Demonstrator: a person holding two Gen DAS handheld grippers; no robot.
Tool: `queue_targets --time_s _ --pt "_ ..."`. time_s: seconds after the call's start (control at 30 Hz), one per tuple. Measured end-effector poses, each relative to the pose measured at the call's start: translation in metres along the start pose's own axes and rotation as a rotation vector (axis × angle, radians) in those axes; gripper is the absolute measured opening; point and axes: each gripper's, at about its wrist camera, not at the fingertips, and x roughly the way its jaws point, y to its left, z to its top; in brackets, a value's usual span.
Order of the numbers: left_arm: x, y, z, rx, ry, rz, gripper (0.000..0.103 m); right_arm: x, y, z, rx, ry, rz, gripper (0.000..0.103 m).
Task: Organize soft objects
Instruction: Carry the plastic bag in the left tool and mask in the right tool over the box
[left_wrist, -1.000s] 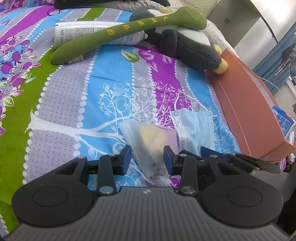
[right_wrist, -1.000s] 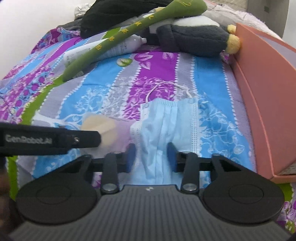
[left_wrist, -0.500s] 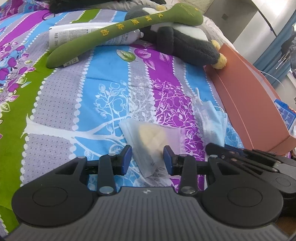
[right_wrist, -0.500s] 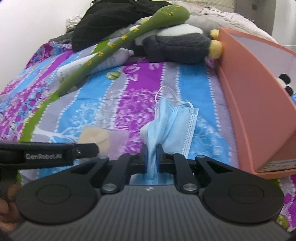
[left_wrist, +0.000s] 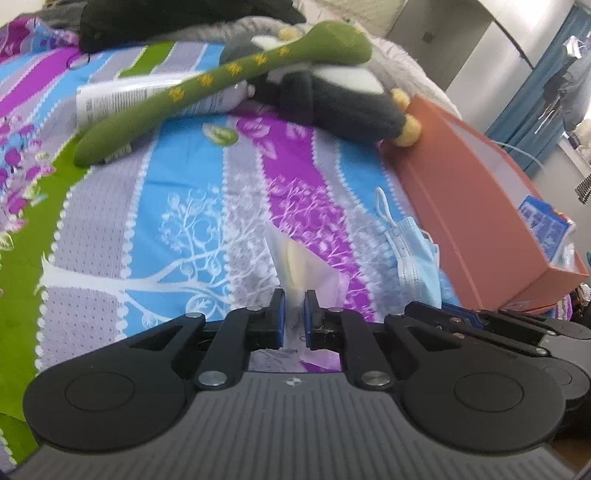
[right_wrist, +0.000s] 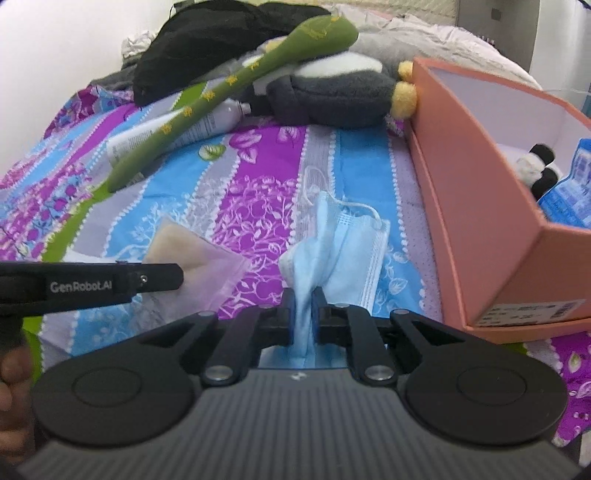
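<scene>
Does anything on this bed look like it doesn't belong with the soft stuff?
Yes: a hard white bottle lies on its side on the bedspread, partly under the green plush stick, among soft items.

A: How much of the white bottle (right_wrist: 173, 136) shows?
B: Only parts; the green plush stick (right_wrist: 236, 79) lies across it, and its label is too blurred to read.
A: And the orange box (right_wrist: 476, 206)?
B: Cut off at the picture's right edge.
</scene>
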Motion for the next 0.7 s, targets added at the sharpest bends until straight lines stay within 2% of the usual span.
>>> queue_targets --time_s 0.4,0.5,0.6,0.7 --pt "-0.067 -0.024 0.008 0.019 -0.072 -0.019 0.012 -0.065 0.004 0.011 0.034 -0.097 0.001 0.013" --pt "-0.089 -0.03 0.009 -0.011 -0.081 -0.079 0.012 -0.082 0.007 0.013 0.035 -0.112 0.013 0.013" --pt "-0.107 -0.044 0.009 0.028 -0.109 -0.066 0.012 -0.099 0.008 0.017 0.043 -0.125 0.034 0.013" --pt "-0.121 -0.054 0.01 0.036 -0.12 -0.089 0.012 -0.116 0.009 0.021 0.037 -0.148 0.031 0.013"
